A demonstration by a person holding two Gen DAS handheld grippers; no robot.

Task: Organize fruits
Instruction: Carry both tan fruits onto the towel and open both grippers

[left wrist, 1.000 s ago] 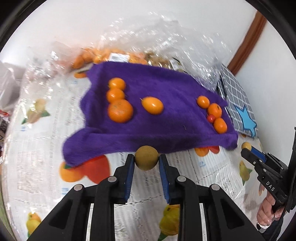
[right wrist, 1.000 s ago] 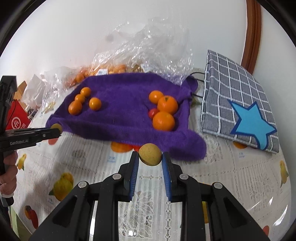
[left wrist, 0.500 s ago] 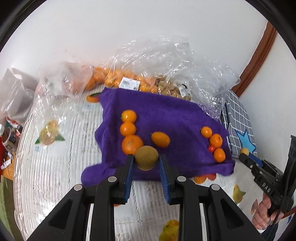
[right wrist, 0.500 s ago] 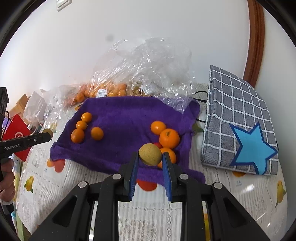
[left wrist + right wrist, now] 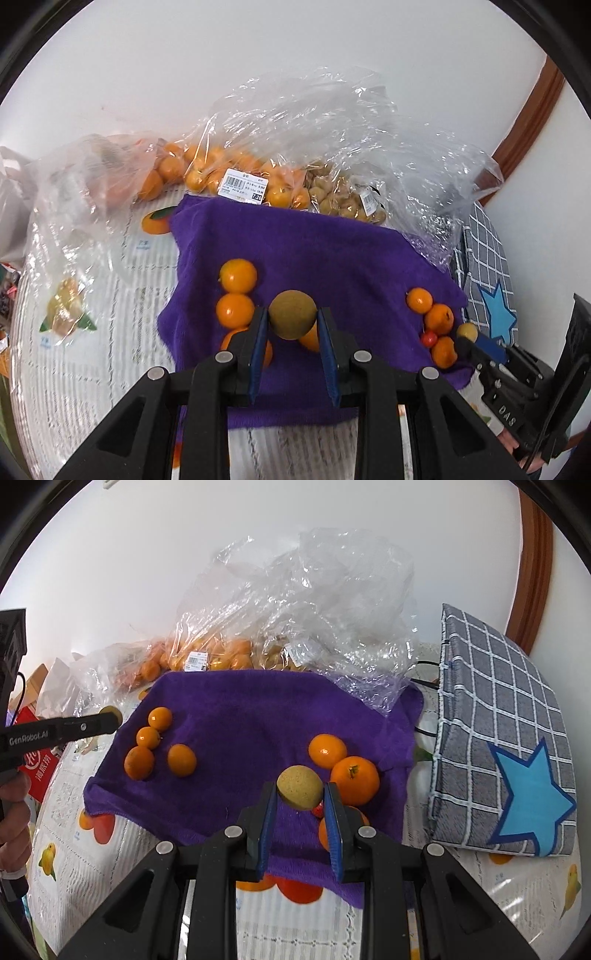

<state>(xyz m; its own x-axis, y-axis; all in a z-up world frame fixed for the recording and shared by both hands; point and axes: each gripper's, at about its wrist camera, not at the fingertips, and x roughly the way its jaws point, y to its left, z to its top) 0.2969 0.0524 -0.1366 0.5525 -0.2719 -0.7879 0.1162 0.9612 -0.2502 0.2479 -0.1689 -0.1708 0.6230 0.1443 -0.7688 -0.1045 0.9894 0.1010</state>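
Two grippers, two small tan fruits, and both are up over the purple towel (image 5: 332, 258) right now. The left gripper (image 5: 291, 325) has its blue pads pinched tight on a brownish round fruit (image 5: 292, 314), jaws nearly closed with only that fruit between them. It hangs above the left cluster, where a column of oranges (image 5: 238, 275) lies on the cloth. The right gripper (image 5: 300, 794) is clamped the same way on a paler yellow-tan fruit (image 5: 299, 787), poised just beside the right-hand group of oranges (image 5: 354, 780), with a tiny red fruit (image 5: 318, 809) peeking out under the pad.

At the back, against the wall, sit clear plastic bags (image 5: 332, 122) holding more oranges and a heap of tan fruits like the two being carried. A grey checked pouch (image 5: 498, 716) with a blue star lies off to the right of the towel, and the printed tablecloth (image 5: 74, 812) shows around the edges.

So this looks like the carry-and-place step: both fruits are lifted and neither is down yet. The towel's middle is bare, with orange groups at either side. The next move probably calls for lowering each fruit until it rests on the cloth, picking a spot clear of the neighbours, then easing the pads apart gently. These fruits are round and the towel is soft and rumpled, so a drop from height could send one rolling into the oranges or off the edge.
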